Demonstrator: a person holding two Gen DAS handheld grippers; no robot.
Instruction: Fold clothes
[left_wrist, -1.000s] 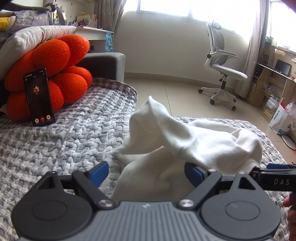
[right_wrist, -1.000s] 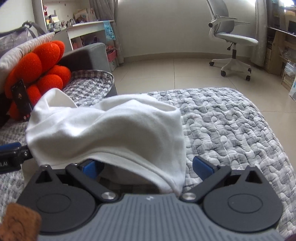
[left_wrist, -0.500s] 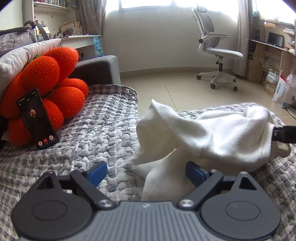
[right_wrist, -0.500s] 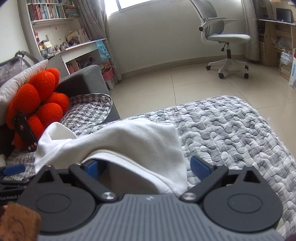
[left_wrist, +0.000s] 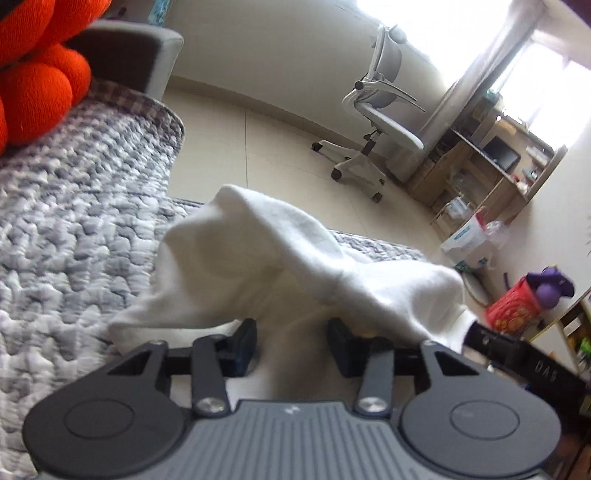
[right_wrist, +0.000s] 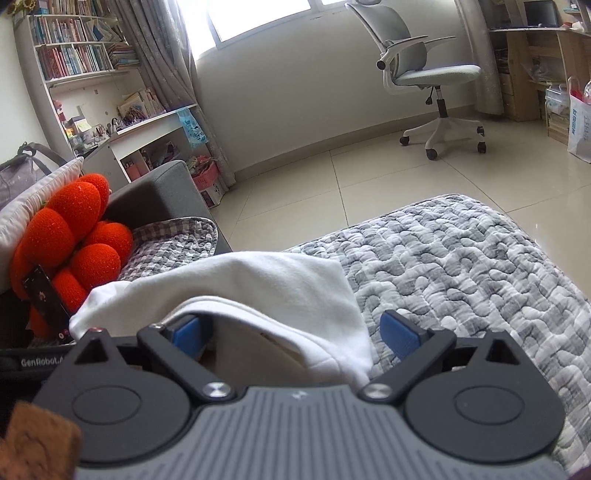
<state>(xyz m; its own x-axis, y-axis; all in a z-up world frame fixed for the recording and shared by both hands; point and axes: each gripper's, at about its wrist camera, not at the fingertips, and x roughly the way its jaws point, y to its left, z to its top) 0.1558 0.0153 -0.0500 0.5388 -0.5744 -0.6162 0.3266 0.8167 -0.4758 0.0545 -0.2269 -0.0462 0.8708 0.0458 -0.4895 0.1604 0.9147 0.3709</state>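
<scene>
Garment (left_wrist: 295, 273) bunched btwn left gripper (left_wrist: 291, 345) fingers, over quilt (left_wrist: 66, 229).

A grey quilted bed (right_wrist: 461, 266) carries a white garment (right_wrist: 258, 288) (bunched) and an orange cushion (right_wrist: 74, 236).

Left gripper (left_wrist: 291, 347) tilted, jaws narrowed, pinching white cloth (left_wrist: 295, 266) between fingers. Right gripper (right_wrist: 295, 332) level, jaws spread wide, cloth draped over its left finger (right_wrist: 186, 330), not clamped.
</scene>
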